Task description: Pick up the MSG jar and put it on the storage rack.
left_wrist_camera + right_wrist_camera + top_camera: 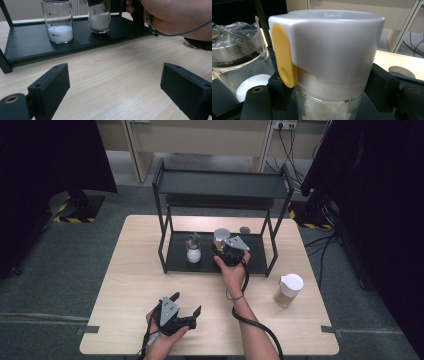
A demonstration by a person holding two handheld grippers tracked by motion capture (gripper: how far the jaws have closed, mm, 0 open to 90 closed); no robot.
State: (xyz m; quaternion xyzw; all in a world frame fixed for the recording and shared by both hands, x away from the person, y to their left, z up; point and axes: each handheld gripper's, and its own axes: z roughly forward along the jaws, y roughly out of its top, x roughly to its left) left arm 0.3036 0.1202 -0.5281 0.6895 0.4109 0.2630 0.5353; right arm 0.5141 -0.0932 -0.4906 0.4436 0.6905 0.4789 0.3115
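Left tool (184,303): spread, idle on bench (130,285). Right tool (322,100): pinching white-lidded jar (327,62) on rack's lower shelf (177,255). Risk: lifting could clip neighbouring plastic-wrapped jar (239,45), toppling it.

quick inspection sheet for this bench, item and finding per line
surface: pale wooden table, bare at the front.
job's things: white-lidded jar with a yellow tab, on the lower shelf of the black rack, beside a jar of white powder.
clutter: another white-lidded jar on the table to the right; a small round thing behind the rack, too small to tell.
grippers: right claw shut on the white-lidded jar; left claw open above the table.
cables: one trails from each claw.
surroundings: grey floor, dark curtains.
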